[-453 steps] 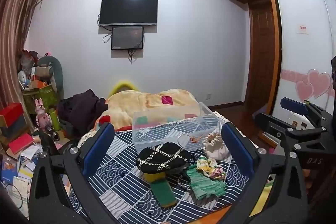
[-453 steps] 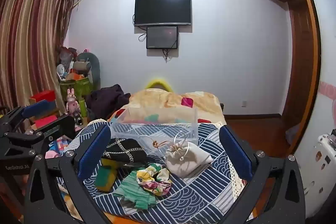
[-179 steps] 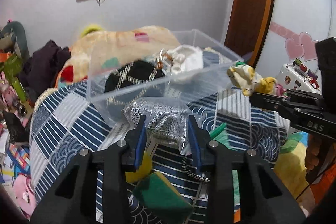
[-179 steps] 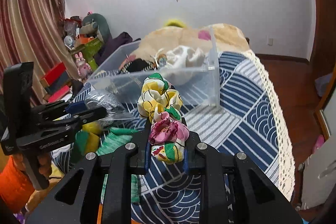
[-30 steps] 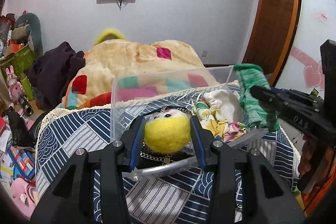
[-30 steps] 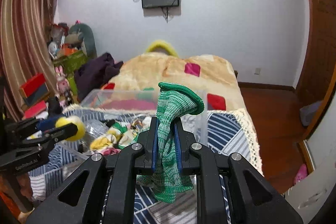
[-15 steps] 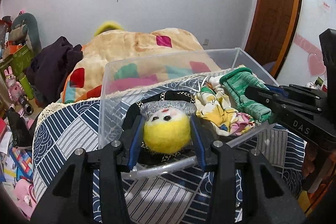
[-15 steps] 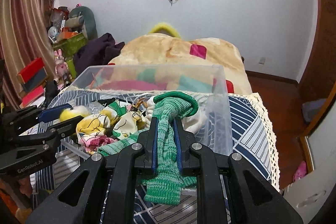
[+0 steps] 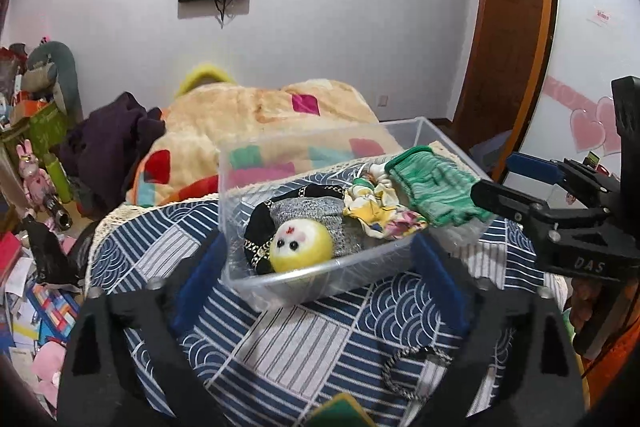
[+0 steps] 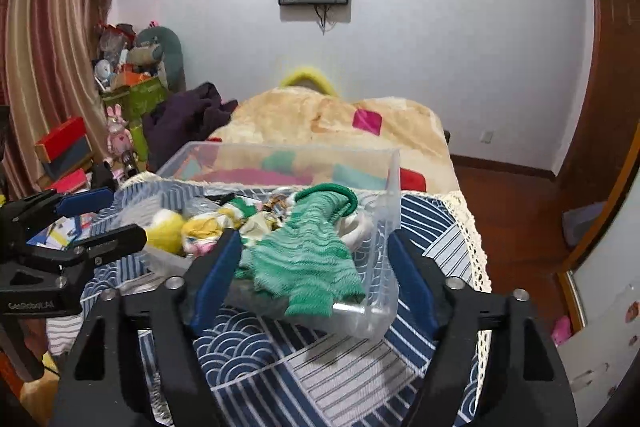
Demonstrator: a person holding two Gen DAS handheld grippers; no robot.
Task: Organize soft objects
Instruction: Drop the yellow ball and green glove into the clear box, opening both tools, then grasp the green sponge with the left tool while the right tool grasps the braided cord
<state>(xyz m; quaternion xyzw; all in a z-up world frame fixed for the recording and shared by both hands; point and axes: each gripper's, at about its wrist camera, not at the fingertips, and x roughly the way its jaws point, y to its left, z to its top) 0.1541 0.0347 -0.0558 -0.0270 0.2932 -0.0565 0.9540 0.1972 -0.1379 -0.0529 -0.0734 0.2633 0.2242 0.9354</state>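
A clear plastic bin (image 9: 320, 277) (image 10: 390, 179) sits on the blue patterned bedspread. In it lie a yellow plush ball with a face (image 9: 301, 251) (image 10: 165, 229), a grey pouch, a black chain bag, a floral scrunchie (image 9: 380, 213) (image 10: 208, 227) and a green knit sock (image 9: 434, 187) (image 10: 308, 259) that drapes over the rim. My left gripper (image 9: 316, 283) is open and empty just in front of the bin. My right gripper (image 10: 314, 267) is open and empty, its fingers on either side of the sock.
A green sponge corner (image 9: 340, 413) and a chain loop (image 9: 416, 367) lie on the bedspread near me. A cream blanket (image 9: 260, 115) lies behind the bin. Clutter and boxes (image 10: 64, 151) stand on the left. A wooden door (image 9: 504, 39) is on the right.
Both grippers have opened. The yellow plush ball and the green sock have dropped into the bin, and both grippers have pulled back a little.
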